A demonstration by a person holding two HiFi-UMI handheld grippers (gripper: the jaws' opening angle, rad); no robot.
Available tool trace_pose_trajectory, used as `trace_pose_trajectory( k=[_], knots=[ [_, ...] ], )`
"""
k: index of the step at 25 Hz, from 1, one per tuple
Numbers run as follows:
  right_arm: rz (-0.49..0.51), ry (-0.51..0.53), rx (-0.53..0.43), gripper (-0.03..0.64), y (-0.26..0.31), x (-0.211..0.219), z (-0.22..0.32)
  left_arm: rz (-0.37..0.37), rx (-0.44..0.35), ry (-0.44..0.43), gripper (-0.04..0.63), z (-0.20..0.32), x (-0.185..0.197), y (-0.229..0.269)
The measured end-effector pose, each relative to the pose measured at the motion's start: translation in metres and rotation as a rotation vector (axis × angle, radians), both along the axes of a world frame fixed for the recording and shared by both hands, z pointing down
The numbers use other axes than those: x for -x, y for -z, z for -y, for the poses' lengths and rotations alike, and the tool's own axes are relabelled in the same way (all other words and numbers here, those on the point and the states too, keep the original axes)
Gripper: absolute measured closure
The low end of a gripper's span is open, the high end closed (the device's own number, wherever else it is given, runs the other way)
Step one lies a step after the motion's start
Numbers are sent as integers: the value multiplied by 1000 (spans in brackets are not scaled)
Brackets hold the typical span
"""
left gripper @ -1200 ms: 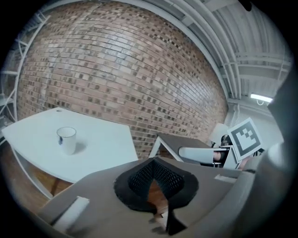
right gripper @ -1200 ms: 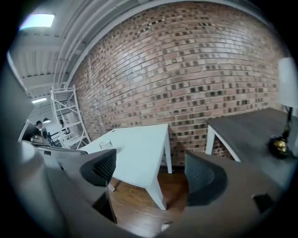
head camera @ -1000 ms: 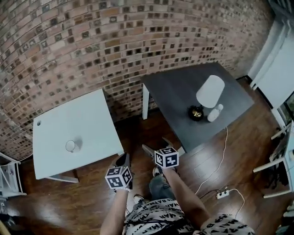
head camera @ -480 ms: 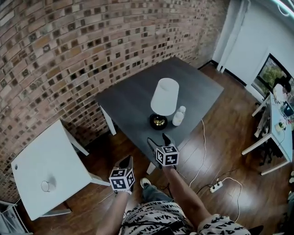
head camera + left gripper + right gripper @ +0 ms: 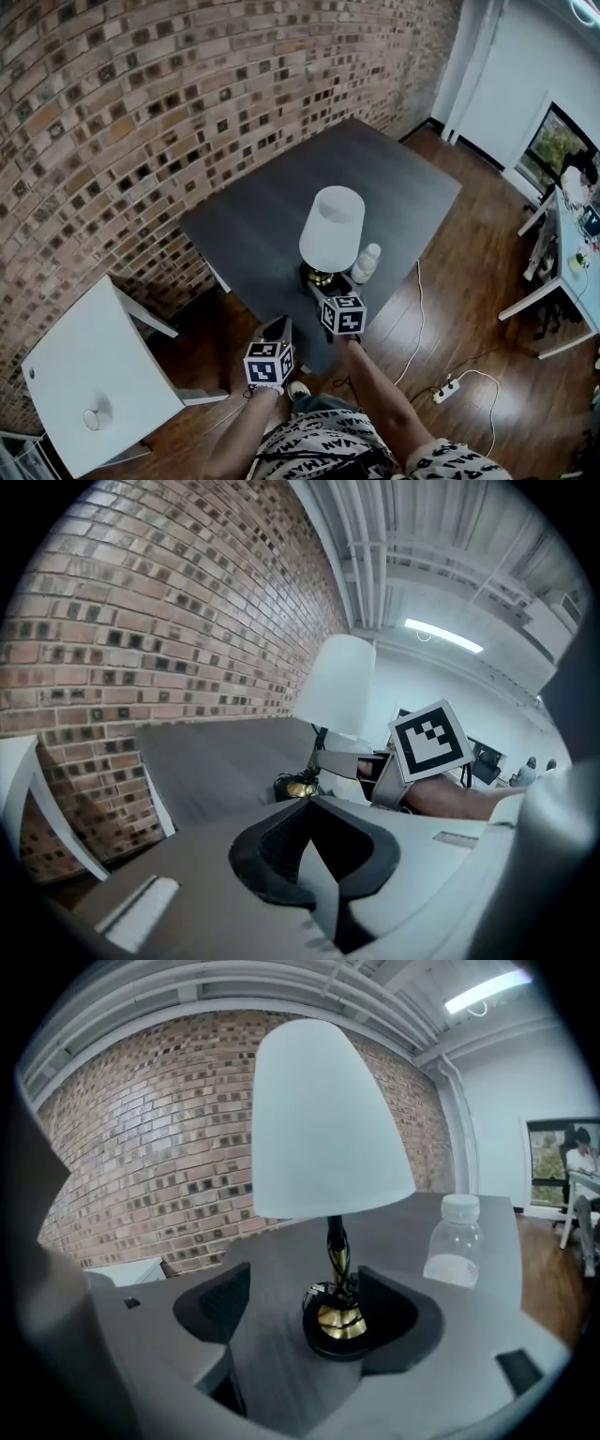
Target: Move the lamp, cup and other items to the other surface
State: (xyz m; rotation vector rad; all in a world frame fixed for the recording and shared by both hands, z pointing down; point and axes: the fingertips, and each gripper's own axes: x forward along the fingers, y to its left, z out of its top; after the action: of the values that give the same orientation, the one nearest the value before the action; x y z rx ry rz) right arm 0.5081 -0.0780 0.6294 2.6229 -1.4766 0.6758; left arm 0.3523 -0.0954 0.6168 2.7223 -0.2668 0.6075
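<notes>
The base of the lamp (image 5: 328, 1129), on the dark table (image 5: 262, 225) with a brick wall (image 5: 141, 112) beyond, is bracketed by the parted jaws of the right gripper (image 5: 302, 1309), which have just been closing; the left gripper (image 5: 314, 850) is shut, empty.

Loft-style office: brick wall (image 5: 141, 112), wood floor (image 5: 469, 319), strip-lit ceiling (image 5: 441, 564), person (image 5: 574, 183) at a desk (image 5: 561, 253).

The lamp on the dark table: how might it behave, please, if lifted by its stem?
The lamp looks top-heavy, wide shade above a small base, so it may tilt. Its thin stem could twist in a grip. The trailing cord may tug.
</notes>
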Motion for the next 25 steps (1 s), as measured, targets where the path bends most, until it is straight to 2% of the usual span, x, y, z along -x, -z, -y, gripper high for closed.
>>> trace_pose_trajectory(
  k=[7,16,23,25],
  knots=[
    [20,-22,11,262,-20,-31,14,33,10,-28,594,10,-32,-12],
    [-2,-50,9,290,-29,-59,28,61,20,-33,594,22,-46,-20],
    [-82,-9,1,284,-38,-71,44,85,23,-46,594,23,-51,-28],
    [-102,2,6,304,-40,-72,47,91,20,-49,594,23,-51,-29]
  ],
)
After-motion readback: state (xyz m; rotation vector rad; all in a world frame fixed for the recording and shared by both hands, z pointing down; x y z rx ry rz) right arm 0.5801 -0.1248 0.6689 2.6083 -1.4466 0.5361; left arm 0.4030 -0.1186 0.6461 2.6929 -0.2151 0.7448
